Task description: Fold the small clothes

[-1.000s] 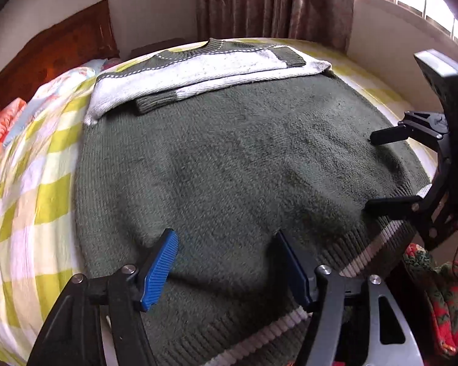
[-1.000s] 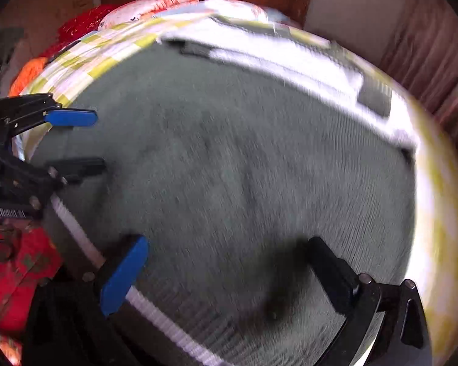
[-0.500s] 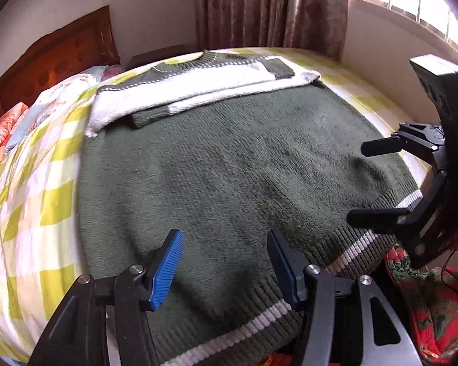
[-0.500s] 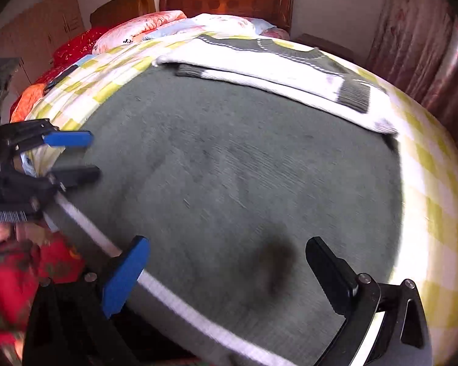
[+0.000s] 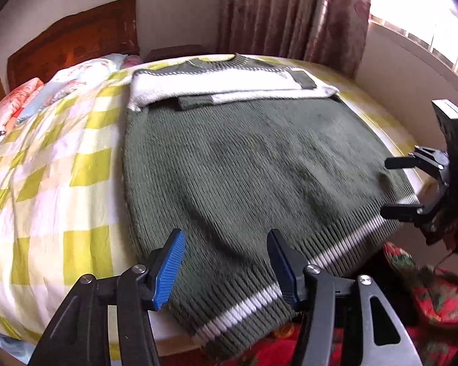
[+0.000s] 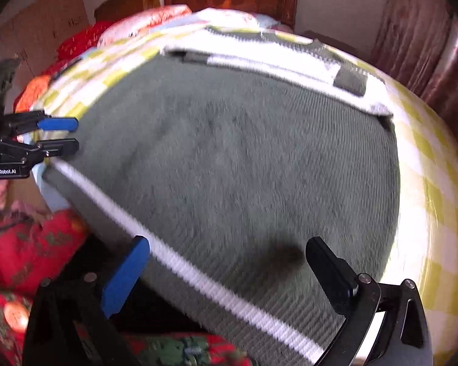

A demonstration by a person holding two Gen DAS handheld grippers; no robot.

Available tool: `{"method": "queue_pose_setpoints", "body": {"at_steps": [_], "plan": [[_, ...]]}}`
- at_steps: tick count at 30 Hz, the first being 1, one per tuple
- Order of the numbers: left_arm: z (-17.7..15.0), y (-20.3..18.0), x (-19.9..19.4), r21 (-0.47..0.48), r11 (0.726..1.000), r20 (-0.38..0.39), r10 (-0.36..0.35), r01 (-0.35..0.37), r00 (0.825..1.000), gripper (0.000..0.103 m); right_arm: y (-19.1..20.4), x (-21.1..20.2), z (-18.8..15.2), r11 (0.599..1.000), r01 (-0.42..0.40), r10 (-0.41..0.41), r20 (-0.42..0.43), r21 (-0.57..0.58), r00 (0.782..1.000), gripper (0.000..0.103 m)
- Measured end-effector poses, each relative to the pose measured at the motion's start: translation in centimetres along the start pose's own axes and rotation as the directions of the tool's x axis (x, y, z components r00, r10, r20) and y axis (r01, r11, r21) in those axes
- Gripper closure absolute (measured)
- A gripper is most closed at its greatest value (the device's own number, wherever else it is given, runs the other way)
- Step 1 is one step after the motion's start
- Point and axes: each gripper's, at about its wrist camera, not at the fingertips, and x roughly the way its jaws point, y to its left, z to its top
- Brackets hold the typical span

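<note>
Green sweater [image 5: 244, 177] lies flat on the bed [image 5: 55, 201], hem with white stripe [image 5: 336, 250] at the near edge, sleeves folded across the top at 12 o'clock. Left gripper [image 5: 226, 265] over the hem at 6 o'clock, jaws wide, nothing held. Right gripper [image 6: 226, 277] over the hem's other end, jaws wide, nothing held. Right view is blurred. "GenRobot.AI" label [image 6: 3, 171] readable on the left gripper at 9 o'clock. Pillows [image 5: 12, 109] and headboard [image 5: 73, 39] at 10 o'clock.
</note>
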Motion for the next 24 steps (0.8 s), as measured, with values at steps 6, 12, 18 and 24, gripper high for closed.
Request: {"method": "queue_pose_setpoints", "body": {"at_steps": [6,12,18,24], "plan": [[-2.2,0.7,1.3,0.043,0.996,-0.041,0.085,-0.083,0.996,0.042,-2.3,0.8,-1.2,0.999,0.039,-0.037,-0.049,0.037,0.998,0.000],[-3.1,3.3,0.3,-0.010,0.987,-0.071,0.161,-0.163,0.984,0.025,-3.4,-0.9,-3.7,0.997,0.050,-0.044,-0.096,0.056,0.994,0.000],[0.3,0.3,0.1,0.038,0.987,-0.005,0.157,-0.157,0.988,0.045,-2.9,-2.0,0.3,0.997,0.063,-0.062,-0.007,0.040,0.998,0.000],[6.6,-3.9,5.0,0.104,0.992,0.001,0.066,-0.066,0.998,0.045,-0.9,3.4,8.0,1.000,0.007,-0.007,0.023,-0.003,1.000,0.000]]}}
